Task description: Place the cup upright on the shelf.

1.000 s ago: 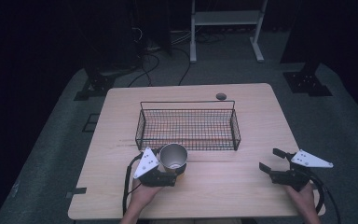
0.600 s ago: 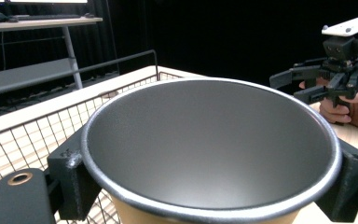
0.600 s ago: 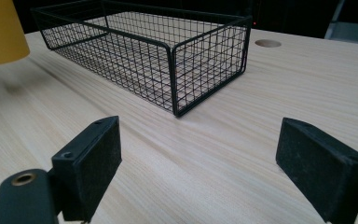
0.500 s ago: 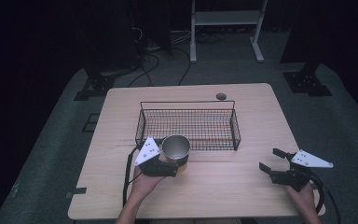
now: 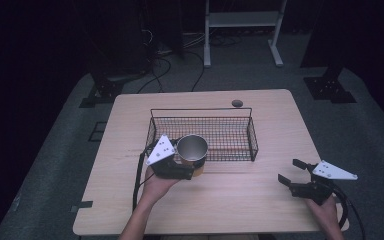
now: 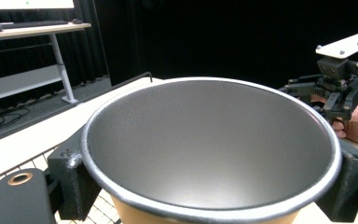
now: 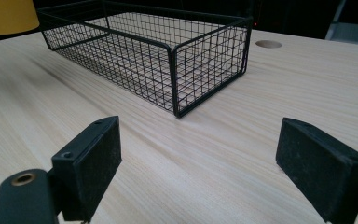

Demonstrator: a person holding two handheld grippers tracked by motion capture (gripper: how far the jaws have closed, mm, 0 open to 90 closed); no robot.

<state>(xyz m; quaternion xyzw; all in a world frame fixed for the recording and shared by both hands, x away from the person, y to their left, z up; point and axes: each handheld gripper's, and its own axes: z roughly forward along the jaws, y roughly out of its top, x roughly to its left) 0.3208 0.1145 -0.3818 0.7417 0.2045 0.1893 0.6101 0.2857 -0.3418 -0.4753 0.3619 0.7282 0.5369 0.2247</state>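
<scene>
A steel cup (image 5: 192, 147) with a yellow outside is held off the table at the front left corner of the black wire basket (image 5: 202, 132). My left gripper (image 5: 194, 161) is shut on the cup (image 6: 209, 140), one black jaw on each side of its wall, and my left gripper (image 6: 212, 198) sits just below the rim. The cup's inside is bare grey metal. My right gripper (image 5: 289, 171) hovers low over the table's front right, open, with nothing between its jaws. In its own view my right gripper (image 7: 207, 163) faces the basket (image 7: 177, 60) and the cup (image 7: 7, 14).
The wooden table (image 5: 240, 200) has a round cable hole (image 5: 237, 103) behind the basket. The basket holds nothing. A white desk frame (image 5: 240, 20) and cables (image 5: 165, 55) stand on the dark floor beyond the table. The right hand and its gripper (image 6: 328, 88) face the left gripper view.
My left gripper has carried the cup up and away from the front edge, toward the basket's front left corner. The right gripper has stayed put.
</scene>
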